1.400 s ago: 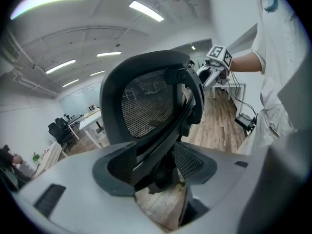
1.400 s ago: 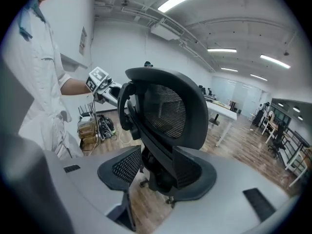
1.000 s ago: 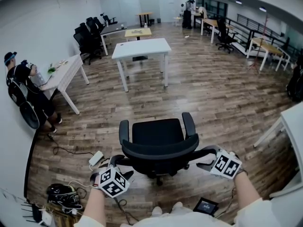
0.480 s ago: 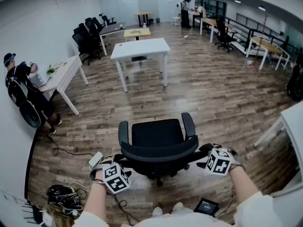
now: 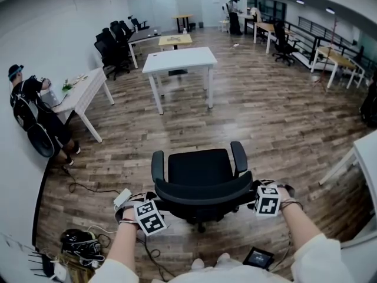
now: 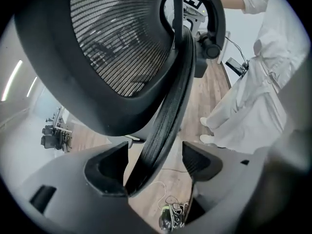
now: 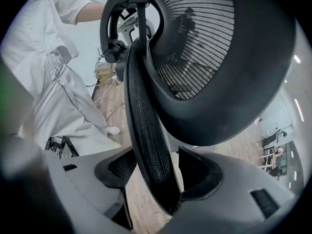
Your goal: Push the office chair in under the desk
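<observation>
The black mesh office chair [image 5: 200, 178] stands on the wood floor with its back toward me, facing a white desk [image 5: 179, 61] further off. My left gripper [image 5: 153, 202] is at the left end of the backrest and my right gripper [image 5: 252, 194] at the right end. In the left gripper view the backrest rim [image 6: 165, 116] runs between the jaws of the left gripper [image 6: 153, 162], grazing one pad, the other apart. In the right gripper view the rim [image 7: 146, 126] passes between the jaws of the right gripper [image 7: 158, 172]. Both pairs of jaws have just been opening and stand open.
A person [image 5: 26, 114] sits at a white side desk [image 5: 79, 93] on the left. A power strip [image 5: 122, 198], cables and a dark bundle [image 5: 76, 240] lie left of the chair, a tablet [image 5: 258, 257] by my feet. Another desk's edge [image 5: 365, 158] is at right.
Both grippers have dropped and closed in on the two ends of the backrest, tilting more steeply downward. The chair stays where it was.
</observation>
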{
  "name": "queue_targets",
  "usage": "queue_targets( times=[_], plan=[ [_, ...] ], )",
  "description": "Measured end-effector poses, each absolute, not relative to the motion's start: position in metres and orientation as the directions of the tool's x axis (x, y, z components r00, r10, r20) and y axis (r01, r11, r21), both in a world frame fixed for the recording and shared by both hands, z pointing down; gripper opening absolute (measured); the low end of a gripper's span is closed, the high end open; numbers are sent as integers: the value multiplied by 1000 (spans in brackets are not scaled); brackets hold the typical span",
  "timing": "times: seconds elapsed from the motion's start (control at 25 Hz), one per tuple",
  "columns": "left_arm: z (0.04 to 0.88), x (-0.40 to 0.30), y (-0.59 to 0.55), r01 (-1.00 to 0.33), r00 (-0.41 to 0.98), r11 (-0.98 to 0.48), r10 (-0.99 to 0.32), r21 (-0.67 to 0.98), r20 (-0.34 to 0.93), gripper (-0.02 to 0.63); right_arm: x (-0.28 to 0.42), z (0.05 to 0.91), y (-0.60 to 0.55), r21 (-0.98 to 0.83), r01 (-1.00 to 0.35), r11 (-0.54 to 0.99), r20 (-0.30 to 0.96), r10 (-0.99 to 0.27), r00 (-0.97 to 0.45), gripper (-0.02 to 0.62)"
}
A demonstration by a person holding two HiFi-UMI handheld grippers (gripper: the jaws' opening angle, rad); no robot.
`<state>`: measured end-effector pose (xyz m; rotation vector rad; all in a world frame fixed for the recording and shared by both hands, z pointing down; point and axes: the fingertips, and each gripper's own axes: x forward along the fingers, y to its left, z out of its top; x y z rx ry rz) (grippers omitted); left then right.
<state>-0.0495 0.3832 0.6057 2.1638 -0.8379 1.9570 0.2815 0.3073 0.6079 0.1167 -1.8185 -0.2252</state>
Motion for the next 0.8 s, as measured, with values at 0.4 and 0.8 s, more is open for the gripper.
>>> queue_targets(
  times=[0.4,0.8],
  plan=[
    [636,-56,378,-412,33,-895,-202,-171,979,345,276,626,303,156,75,985,968,-137,-210,268],
    [647,-68,390,-306,-88,-937,-147,-167,985,319,275,624,309,109,117,987,982,-88,-169,251]
  ],
)
